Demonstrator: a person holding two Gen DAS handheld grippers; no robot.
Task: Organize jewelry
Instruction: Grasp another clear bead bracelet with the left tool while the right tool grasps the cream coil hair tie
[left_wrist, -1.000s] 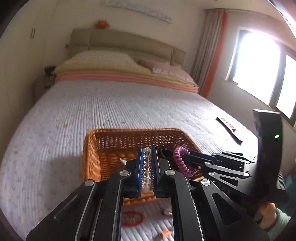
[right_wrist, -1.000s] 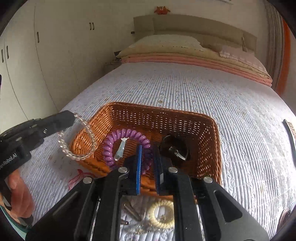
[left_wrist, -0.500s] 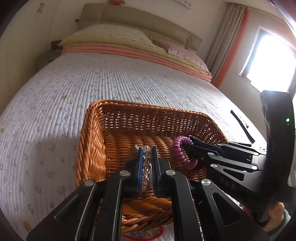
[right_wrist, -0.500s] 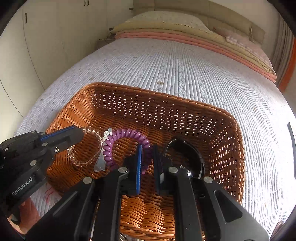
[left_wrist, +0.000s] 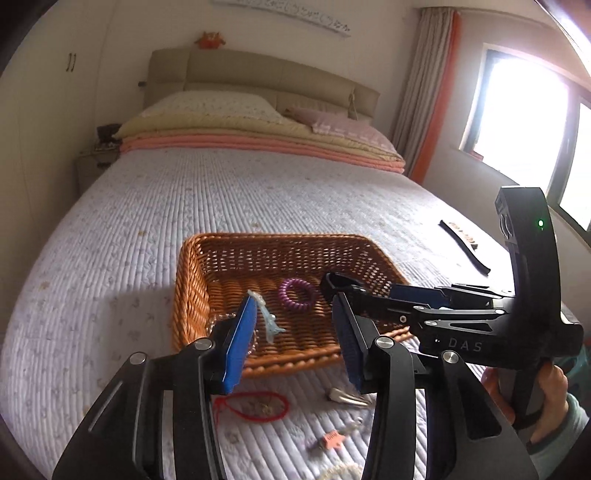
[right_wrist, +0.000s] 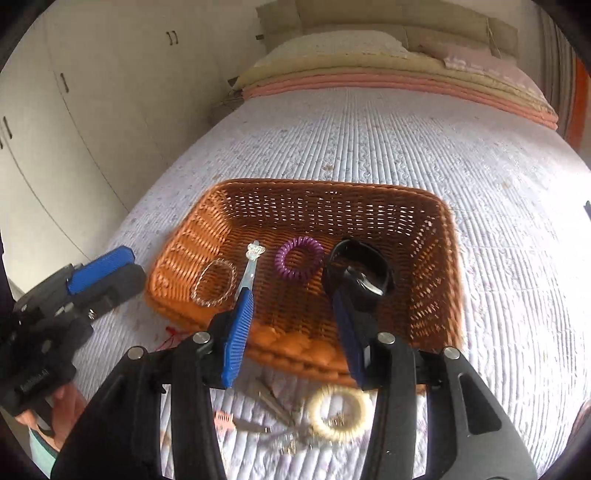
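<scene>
Above the wicker basket (right_wrist: 424, 206), both hand-held grippers (left_wrist: 295, 332) (right_wrist: 291, 321) wide apart, empty.

We're seeing the clear bead bracelet (left_wrist: 221, 321) mostly hiding behind the left gripper's (left_wrist: 295, 332) blue pad in the left wrist view. The right gripper (left_wrist: 332, 291) is covering the basket's (left_wrist: 192, 295) right side there. In the right wrist view motion blur is smearing the cream hair tie (right_wrist: 340, 412), metal clips (right_wrist: 273, 402) and the basket's near rim. The black band (right_wrist: 587, 206) is getting cut off at the right edge.

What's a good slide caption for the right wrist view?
Open right gripper above wicker basket holding purple coil tie, bead bracelet, black band.
</scene>
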